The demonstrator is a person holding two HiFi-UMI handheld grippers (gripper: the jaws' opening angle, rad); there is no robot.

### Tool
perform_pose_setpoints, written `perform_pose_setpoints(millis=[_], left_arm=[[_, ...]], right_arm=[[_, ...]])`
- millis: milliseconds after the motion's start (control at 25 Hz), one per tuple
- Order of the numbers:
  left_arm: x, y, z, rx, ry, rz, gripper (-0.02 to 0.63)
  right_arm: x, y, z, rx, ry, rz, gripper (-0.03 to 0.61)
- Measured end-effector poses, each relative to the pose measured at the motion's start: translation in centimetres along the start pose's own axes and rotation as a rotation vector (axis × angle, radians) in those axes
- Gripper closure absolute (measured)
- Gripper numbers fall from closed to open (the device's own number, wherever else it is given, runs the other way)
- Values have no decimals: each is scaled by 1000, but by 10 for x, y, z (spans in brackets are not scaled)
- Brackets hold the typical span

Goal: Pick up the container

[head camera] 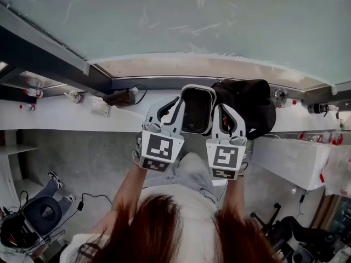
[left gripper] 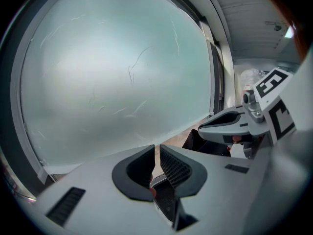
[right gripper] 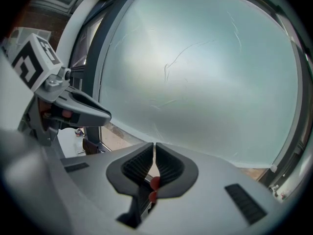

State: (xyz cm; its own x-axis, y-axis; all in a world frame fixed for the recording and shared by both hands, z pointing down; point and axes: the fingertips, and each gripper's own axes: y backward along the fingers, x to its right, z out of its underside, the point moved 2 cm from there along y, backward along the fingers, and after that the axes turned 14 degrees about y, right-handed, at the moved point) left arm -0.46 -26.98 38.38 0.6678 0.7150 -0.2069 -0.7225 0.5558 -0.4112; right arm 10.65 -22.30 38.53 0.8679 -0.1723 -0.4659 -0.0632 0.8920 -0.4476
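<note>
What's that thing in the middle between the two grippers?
The container, a dark tub with a pale rim. In the head view it sits between the left gripper and the right gripper, each clamped on one side of its rim.

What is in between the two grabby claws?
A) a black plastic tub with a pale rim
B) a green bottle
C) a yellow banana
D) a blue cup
A: the head view shows the black plastic tub with a pale rim between the left gripper and the right gripper, each with its jaws closed on one side of the rim.
</note>
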Motion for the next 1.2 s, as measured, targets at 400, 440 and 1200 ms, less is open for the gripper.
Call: perform_pose_setpoints(millis=[400, 440, 1200], left_arm=[[-14, -27, 21, -46, 10, -23, 592], [-15, -31, 24, -48, 11, -30, 592], [-34, -101, 83, -106, 17, -114, 557]], right_arm=[[-6, -28, 22, -48, 13, -84, 551], [-7, -32, 25, -52, 15, -94, 551], [-7, -102, 90, -158, 117, -207, 517]])
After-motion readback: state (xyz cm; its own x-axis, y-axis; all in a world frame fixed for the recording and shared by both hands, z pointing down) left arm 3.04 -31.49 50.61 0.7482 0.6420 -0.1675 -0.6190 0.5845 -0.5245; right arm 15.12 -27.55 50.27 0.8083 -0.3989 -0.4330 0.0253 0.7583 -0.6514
